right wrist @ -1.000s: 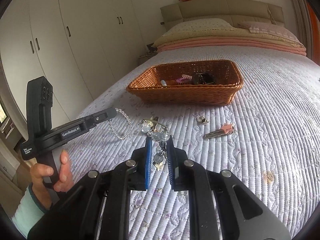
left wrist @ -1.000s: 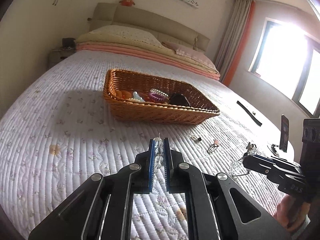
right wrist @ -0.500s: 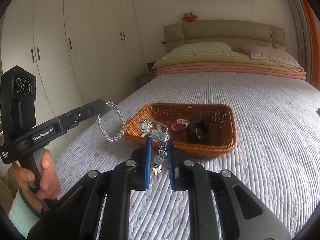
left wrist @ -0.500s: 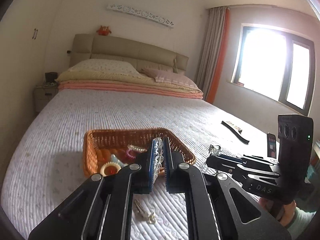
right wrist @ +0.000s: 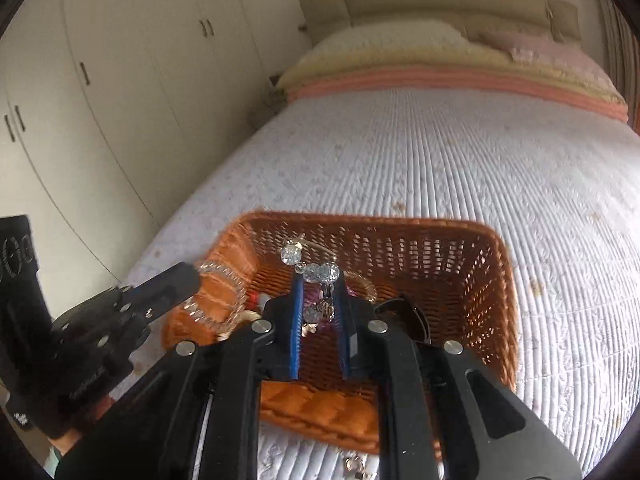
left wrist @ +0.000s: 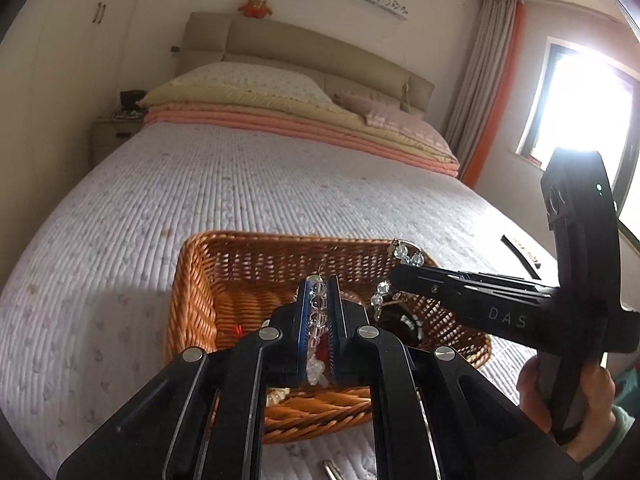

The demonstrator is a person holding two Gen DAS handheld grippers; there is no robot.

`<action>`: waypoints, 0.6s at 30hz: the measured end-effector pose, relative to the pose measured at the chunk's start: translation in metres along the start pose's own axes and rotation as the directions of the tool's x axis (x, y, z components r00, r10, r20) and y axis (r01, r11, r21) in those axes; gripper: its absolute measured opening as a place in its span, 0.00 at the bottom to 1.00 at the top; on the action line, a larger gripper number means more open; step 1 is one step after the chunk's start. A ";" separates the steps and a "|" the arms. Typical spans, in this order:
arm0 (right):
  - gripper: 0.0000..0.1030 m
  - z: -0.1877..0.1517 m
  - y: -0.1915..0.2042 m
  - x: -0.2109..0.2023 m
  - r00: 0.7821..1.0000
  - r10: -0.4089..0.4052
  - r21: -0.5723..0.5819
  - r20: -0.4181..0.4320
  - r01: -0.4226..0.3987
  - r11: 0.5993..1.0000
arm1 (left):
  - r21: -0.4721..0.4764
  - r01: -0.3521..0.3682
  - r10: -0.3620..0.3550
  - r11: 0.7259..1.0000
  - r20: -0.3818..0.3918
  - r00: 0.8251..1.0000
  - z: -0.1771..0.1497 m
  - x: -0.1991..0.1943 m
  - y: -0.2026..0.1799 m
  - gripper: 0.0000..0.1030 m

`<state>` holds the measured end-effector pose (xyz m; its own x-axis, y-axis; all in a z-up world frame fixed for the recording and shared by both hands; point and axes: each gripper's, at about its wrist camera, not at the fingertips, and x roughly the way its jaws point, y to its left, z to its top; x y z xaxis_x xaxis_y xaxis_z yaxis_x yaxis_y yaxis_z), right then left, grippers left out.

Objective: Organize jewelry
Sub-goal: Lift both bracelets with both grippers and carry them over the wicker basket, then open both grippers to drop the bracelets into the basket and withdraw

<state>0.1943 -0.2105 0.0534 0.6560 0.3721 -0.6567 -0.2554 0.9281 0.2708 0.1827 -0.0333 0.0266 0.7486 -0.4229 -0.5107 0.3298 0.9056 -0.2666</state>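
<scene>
Left wrist view, "DAS" on right tongs [left wrist: 400, 276], wicker basket [left wrist: 192, 300] below

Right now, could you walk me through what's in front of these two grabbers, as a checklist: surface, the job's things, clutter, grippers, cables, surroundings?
Surface: quilted white bedspread on a bed.
Job's things: wicker basket already holding several pieces; clear bead bracelet; crystal charm piece.
Clutter: a small metal piece on the bedspread in front of the basket; a black strap near the bed's far edge.
Grippers: left gripper shut on the bead bracelet, over the basket; right gripper shut on the crystal charm piece, also over the basket.
Cables: nothing seen.
Surroundings: pillows, headboard, wardrobe doors, bright window, curtain.
</scene>
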 end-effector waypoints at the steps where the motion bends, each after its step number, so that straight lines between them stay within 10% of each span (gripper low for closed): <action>1: 0.12 0.000 -0.002 0.009 1.000 0.003 0.010 -0.024 -0.002 1.000 | -0.005 -0.003 0.003 1.000 -0.013 1.000 -0.003 0.005 0.003 0.06; 18: 0.17 -0.009 -0.002 0.051 0.982 -0.028 0.041 -0.188 0.036 0.998 | 0.022 -0.053 0.056 0.998 -0.157 0.986 -0.018 0.027 0.006 0.16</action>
<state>0.2215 -0.1938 0.0128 0.5178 0.3412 -0.7845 -0.2017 0.9398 0.2756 0.1942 -0.0400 -0.0035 0.6664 -0.3713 -0.6465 0.3023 0.9273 -0.2210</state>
